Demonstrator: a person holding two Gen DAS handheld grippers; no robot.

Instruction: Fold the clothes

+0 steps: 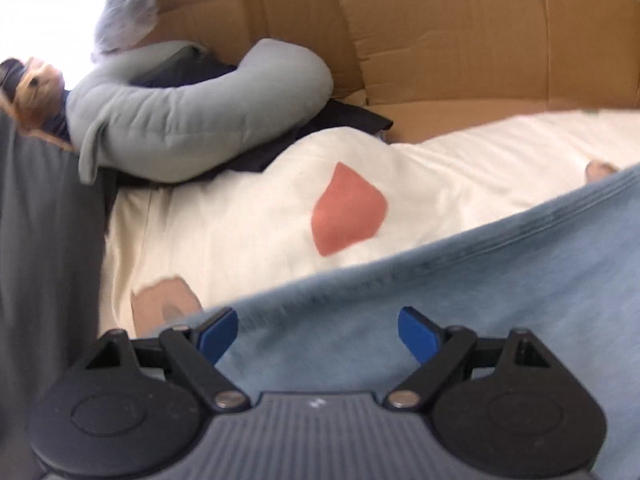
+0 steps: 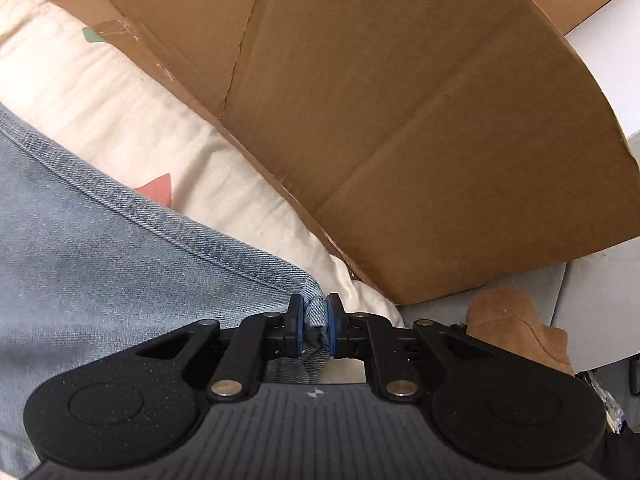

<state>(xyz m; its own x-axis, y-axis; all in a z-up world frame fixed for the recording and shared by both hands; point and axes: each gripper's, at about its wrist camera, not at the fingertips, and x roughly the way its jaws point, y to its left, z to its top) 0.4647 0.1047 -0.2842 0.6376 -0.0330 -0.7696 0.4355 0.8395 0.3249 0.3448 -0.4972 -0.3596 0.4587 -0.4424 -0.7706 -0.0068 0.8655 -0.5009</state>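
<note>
Left gripper [image 1: 318,336]: jaws spread wide, nothing between the blue pads [image 1: 218,336]; hung just above the denim, not touching it as far as visible.
Right gripper [image 2: 314,326]: clamped tight on a bunched corner of the denim, blue pads pressed on either side of the fold.
Denim garment [image 1: 460,300]: pale blue, spread flat on the sheet; filled the near half of the left wrist view, beneath and ahead of the wide jaws; in the right wrist view stretched away to the left of the pinched corner, stitched seam running diagonally.
Sheet [image 1: 248,232]: cream with coral shapes, under the denim.
Cardboard [image 2: 400,140]: flattened brown panels, just beyond the sheet's far edge.
Grey pillow [image 1: 192,120]: curved, at the far left, well apart from the denim.
</note>
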